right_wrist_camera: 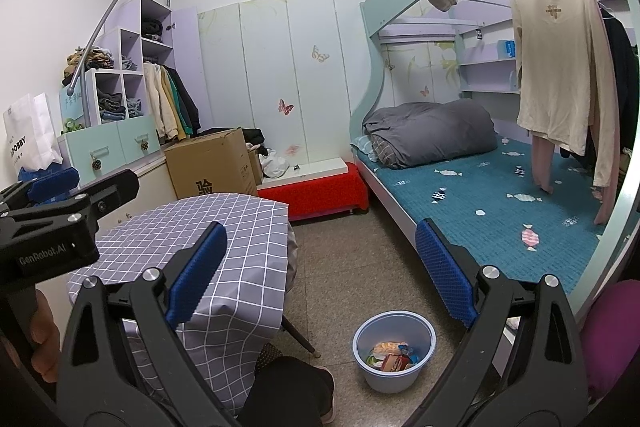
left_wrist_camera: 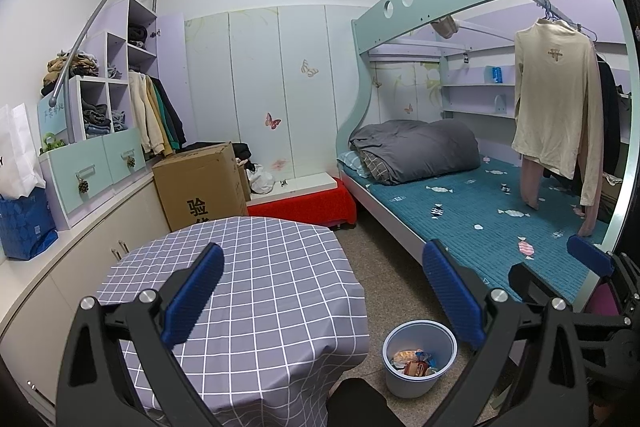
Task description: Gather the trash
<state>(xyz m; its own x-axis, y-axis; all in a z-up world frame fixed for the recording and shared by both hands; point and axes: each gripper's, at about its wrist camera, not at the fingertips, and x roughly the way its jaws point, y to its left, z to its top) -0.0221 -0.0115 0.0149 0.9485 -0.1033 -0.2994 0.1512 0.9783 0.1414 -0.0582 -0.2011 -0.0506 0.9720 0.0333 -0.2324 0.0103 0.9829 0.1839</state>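
A pale blue trash bin (left_wrist_camera: 419,358) stands on the floor between the table and the bed, with several snack wrappers (left_wrist_camera: 416,363) inside; it also shows in the right wrist view (right_wrist_camera: 394,351). My left gripper (left_wrist_camera: 324,291) is open and empty, raised above the table's near edge. My right gripper (right_wrist_camera: 320,271) is open and empty, held above the floor and bin. The left gripper shows at the left edge of the right wrist view (right_wrist_camera: 60,187). The right gripper's blue pad shows at the right of the left wrist view (left_wrist_camera: 588,255).
A table with a grey checked cloth (left_wrist_camera: 256,267) stands in front. A bunk bed with a teal mattress (left_wrist_camera: 480,219) is on the right, clothes hanging over it. A cardboard box (left_wrist_camera: 200,187), a red bench (left_wrist_camera: 304,207) and cabinets (left_wrist_camera: 100,163) lie behind.
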